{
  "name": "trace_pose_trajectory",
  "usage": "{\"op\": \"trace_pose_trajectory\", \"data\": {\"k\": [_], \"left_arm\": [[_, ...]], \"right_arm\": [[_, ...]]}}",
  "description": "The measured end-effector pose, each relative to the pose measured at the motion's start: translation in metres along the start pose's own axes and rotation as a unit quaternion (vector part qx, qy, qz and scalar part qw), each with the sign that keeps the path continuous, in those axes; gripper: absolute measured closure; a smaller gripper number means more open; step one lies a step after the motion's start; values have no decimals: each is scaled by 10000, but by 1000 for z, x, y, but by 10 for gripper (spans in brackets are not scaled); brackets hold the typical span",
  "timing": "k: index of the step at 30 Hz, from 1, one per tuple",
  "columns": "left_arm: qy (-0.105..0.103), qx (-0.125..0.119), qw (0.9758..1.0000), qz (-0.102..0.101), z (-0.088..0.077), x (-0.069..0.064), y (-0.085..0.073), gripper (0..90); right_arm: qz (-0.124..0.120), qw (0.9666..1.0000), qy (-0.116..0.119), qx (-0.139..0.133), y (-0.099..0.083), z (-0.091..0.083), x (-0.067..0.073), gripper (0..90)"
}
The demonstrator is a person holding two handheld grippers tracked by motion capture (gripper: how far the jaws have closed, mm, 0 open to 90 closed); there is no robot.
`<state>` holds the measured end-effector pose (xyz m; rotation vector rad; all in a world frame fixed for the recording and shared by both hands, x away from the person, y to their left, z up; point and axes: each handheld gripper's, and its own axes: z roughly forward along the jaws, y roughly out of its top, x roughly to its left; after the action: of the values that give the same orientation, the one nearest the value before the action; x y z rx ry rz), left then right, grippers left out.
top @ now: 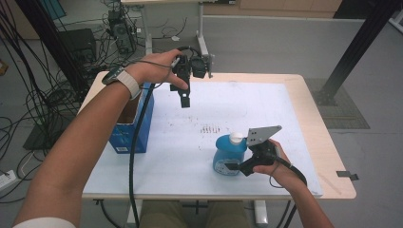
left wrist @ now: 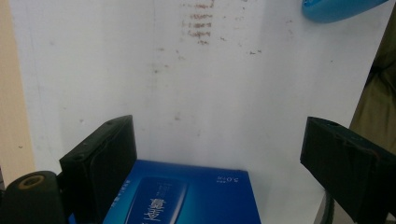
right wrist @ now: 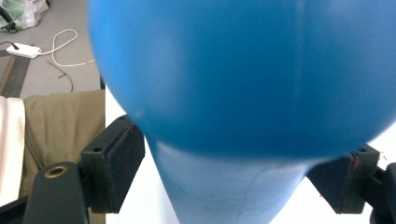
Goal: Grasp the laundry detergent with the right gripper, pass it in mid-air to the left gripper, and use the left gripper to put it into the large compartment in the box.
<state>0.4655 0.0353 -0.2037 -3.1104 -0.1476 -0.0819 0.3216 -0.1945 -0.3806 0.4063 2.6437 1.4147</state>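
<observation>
Nearest the camera in the right gripper view is the blue bottle [right wrist: 243, 79], its rounded body swelling over the narrower part that runs down between the two black fingers [right wrist: 114, 163]. The fingers stand on either side of that narrow part; a gap shows at the left pad, and the right pad is half hidden by the bottle, so I cannot tell whether they press on it yet.

In the high view the bottle [top: 229, 154] stands upright on the white tabletop [top: 266, 109], near the front edge, its white cap [top: 236, 137] pointing up and its long axis vertical. The right gripper [top: 234, 167] comes at it level from the right, so the bottle lies straight ahead of those fingers, across their line of closing. That is the relation the next move turns on: the right hand [top: 273, 164] is at the bottle, and the left is well apart from it.

The left gripper [top: 185, 101] hangs at the far left of the tabletop, pointing down, its fingers [left wrist: 105, 158] spread wide with nothing between them. Below it stands an open blue carton [top: 135, 126], just beside the tabletop's left edge.
</observation>
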Motion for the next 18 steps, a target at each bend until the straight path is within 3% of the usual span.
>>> {"op": "trace_pose_trajectory", "data": {"k": [18], "left_arm": [[9, 7, 10000, 3, 1, 0, 0, 110]], "right_arm": [[44, 10000, 30, -77, -4, 3, 0, 255]]}}
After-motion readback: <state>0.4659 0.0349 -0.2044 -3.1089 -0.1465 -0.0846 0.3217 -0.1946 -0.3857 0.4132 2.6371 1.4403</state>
